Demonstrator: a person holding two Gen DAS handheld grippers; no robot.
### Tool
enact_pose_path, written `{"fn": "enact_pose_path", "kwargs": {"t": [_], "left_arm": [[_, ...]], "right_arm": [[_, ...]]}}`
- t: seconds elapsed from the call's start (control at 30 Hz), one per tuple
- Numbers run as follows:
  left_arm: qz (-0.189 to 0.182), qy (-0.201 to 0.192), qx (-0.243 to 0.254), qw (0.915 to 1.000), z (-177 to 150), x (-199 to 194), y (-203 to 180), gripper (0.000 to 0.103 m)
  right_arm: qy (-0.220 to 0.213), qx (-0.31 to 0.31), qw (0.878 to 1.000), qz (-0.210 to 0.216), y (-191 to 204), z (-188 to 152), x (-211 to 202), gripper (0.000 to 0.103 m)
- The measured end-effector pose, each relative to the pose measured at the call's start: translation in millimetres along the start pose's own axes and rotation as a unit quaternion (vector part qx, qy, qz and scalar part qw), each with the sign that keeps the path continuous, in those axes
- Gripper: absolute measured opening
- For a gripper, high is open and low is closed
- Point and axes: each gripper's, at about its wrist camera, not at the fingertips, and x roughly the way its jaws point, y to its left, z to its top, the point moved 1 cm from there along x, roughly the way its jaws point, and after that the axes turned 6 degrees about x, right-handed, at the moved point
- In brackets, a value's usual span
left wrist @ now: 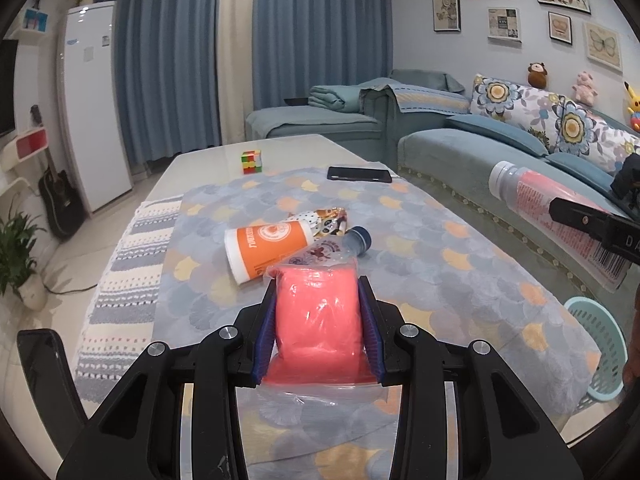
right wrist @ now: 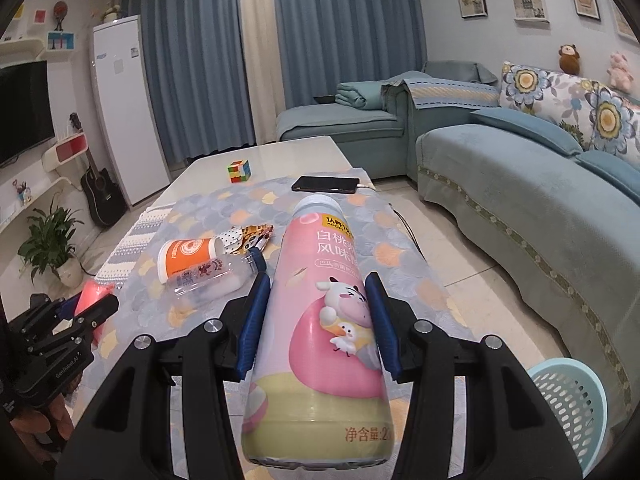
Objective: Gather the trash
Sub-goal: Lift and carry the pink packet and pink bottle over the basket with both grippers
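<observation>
My left gripper [left wrist: 318,312] is shut on a pink packet in clear plastic wrap [left wrist: 318,316], held just above the table cloth. My right gripper [right wrist: 318,312] is shut on a pink and yellow drink bottle [right wrist: 320,320] with a white cap, held in the air; it also shows in the left wrist view [left wrist: 556,216]. On the cloth lie an orange and white paper cup [left wrist: 264,248] on its side, a clear plastic bottle with a blue cap [right wrist: 212,278], and a crumpled snack wrapper [left wrist: 328,218]. A light blue mesh trash basket [right wrist: 568,404] stands on the floor at the right.
A Rubik's cube [left wrist: 251,161] and a black phone [left wrist: 359,174] lie at the table's far end. A teal sofa [right wrist: 520,184] runs along the right. A white fridge [left wrist: 92,104], a guitar [right wrist: 102,196] and a potted plant [right wrist: 56,244] stand at the left.
</observation>
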Motion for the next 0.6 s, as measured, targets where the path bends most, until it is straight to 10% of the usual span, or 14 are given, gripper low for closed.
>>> {"fn": "enact_pose_path", "kwargs": {"t": [0.6], "left_arm": [[-0.013, -0.002, 0.019, 0.9997, 2, -1, -20, 0.036]], "right_arm": [[-0.017, 0.039, 0.999, -0.014, -36, -5, -32, 0.045]]}}
